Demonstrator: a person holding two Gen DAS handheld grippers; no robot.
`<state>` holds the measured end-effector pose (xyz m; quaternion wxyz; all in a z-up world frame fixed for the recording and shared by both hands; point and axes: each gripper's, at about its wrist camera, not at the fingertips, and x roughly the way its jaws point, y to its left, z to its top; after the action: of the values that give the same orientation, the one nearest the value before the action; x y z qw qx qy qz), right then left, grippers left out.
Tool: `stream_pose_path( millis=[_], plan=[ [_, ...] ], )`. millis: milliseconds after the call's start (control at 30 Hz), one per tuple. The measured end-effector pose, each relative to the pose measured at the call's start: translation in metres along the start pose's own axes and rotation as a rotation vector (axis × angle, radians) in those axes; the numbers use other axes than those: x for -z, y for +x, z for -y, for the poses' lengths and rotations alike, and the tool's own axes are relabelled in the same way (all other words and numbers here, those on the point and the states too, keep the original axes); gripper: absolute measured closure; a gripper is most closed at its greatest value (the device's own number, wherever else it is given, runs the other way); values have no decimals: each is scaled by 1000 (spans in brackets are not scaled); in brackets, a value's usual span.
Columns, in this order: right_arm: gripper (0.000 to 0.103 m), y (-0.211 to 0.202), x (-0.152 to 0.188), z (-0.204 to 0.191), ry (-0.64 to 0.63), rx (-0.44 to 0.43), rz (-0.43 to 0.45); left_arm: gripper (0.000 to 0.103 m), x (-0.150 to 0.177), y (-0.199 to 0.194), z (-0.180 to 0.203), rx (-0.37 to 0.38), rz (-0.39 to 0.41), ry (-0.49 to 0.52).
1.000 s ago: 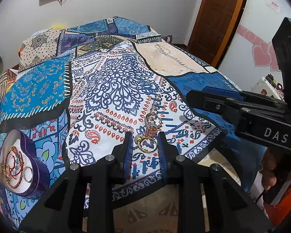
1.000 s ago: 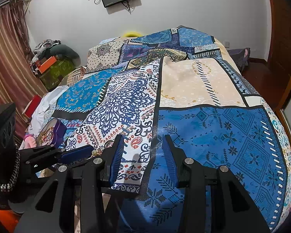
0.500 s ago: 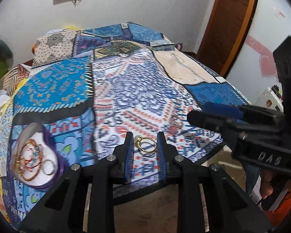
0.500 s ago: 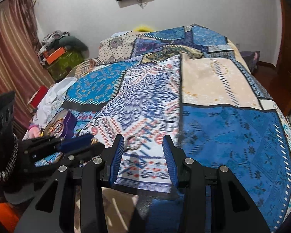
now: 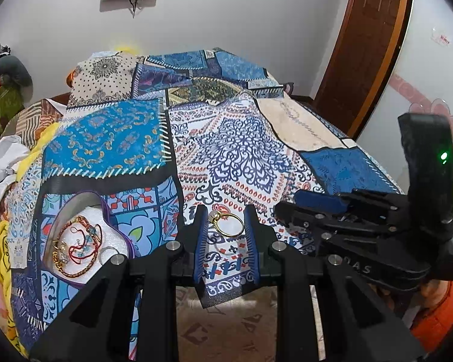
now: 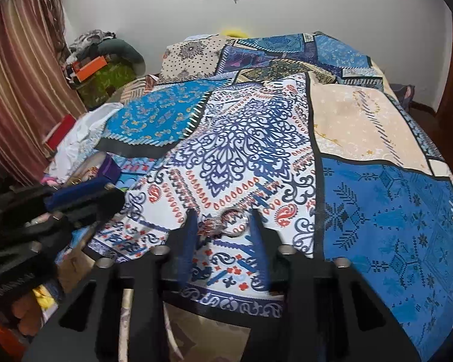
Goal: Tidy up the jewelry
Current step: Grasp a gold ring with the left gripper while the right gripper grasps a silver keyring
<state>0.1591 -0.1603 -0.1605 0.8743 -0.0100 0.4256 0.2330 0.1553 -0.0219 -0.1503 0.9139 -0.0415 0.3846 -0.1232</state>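
Observation:
My left gripper [image 5: 226, 224] is shut on a gold ring [image 5: 228, 225] with a pale stone and holds it above the patterned bedspread. A purple heart-shaped box [image 5: 84, 241] with a white lining lies to its left and holds bracelets, a chain and a silver ring. My right gripper [image 6: 223, 226] is open, its fingers either side of a silver ring [image 6: 233, 222] with a pinkish stone that lies on the bedspread. The box also shows in the right wrist view [image 6: 101, 167], and the right gripper's body shows in the left wrist view [image 5: 362, 226].
The patchwork bedspread [image 5: 232, 150] covers the bed; its front edge hangs just under both grippers. White cloth and clutter [image 6: 78, 138] lie at the bed's left side. A brown door [image 5: 368, 45] stands at the right, a curtain [image 6: 18, 84] at the left.
My left gripper has lifted the gold ring off the bedspread and swung left towards the heart box. My right gripper has moved left until its fingers frame the silver ring.

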Motion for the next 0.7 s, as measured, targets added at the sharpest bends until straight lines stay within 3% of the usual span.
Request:
stream_pose_path(
  millis=[133,200,233,600,700],
  plan=[
    [77,-2,-1,1,9,-7,5,80,-2,-5,1,1,10,-2],
    [91,-4,-1,1,13,-18,10,80,-1,-8,1,0,14,-2],
    [92,-6,-2,0,15,-24,9,80,-1,-9,1,0,16,-2],
    [91,-17,3,-10,-22,-8,13,80,2,-20,-5,-12,28,-6],
    [77,-14,4,-7,-12,13,-12,80,4,-18,-6,-14,21,-13]
  ],
)
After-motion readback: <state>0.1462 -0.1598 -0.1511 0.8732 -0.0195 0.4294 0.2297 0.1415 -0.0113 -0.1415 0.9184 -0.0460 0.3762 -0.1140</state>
